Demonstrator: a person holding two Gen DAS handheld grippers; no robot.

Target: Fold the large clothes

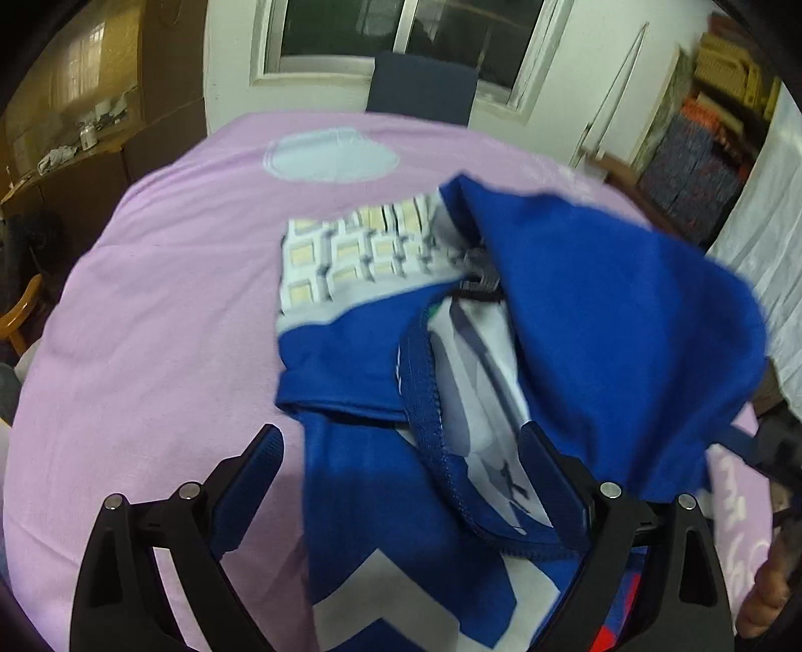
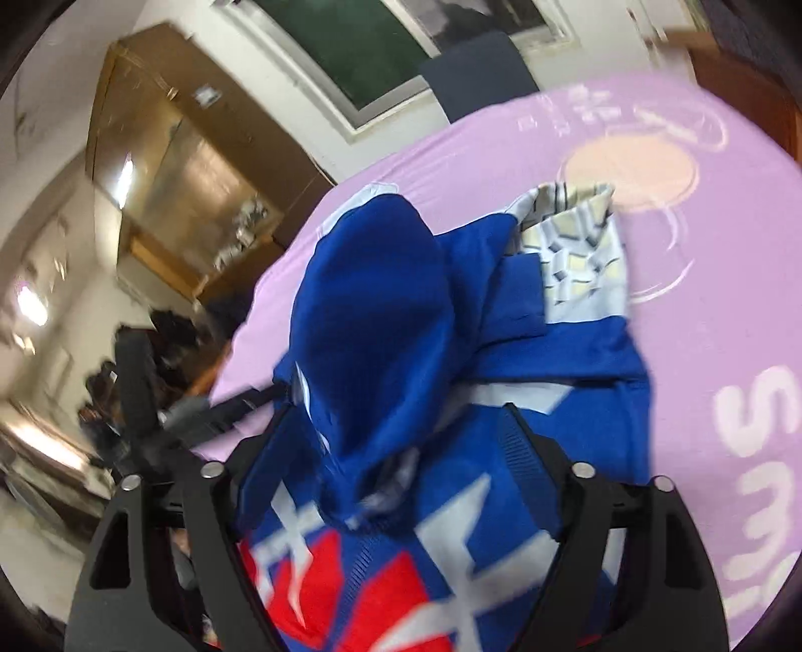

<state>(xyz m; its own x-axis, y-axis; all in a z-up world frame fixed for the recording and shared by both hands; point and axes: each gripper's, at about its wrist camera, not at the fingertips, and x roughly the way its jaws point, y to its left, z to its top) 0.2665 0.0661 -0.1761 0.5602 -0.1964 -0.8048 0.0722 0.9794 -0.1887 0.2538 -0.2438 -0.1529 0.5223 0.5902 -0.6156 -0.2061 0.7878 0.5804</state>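
Observation:
A large blue garment [image 1: 361, 501] with white chevrons and a red patch lies bunched on the pink-covered table [image 1: 150, 301]. Its checkered grey and cream sleeve [image 1: 351, 251] is folded across the top. A loose blue flap [image 1: 601, 301] billows up on the right, blurred. My left gripper [image 1: 401, 441] stands open, fingers wide apart over the collar and zipper edge. In the right wrist view the same garment [image 2: 501, 351] fills the middle, with its blue flap [image 2: 381, 311] raised between the fingers of my right gripper [image 2: 396, 416]. That gripper is open, and the cloth hides its left fingertip.
A dark blue chair back [image 1: 421, 85] stands at the table's far edge under a window [image 1: 401, 30]. A wooden cabinet [image 2: 165, 150] is on the left and stacked boxes [image 1: 702, 150] on the right. A hand [image 1: 767, 602] shows at the lower right edge.

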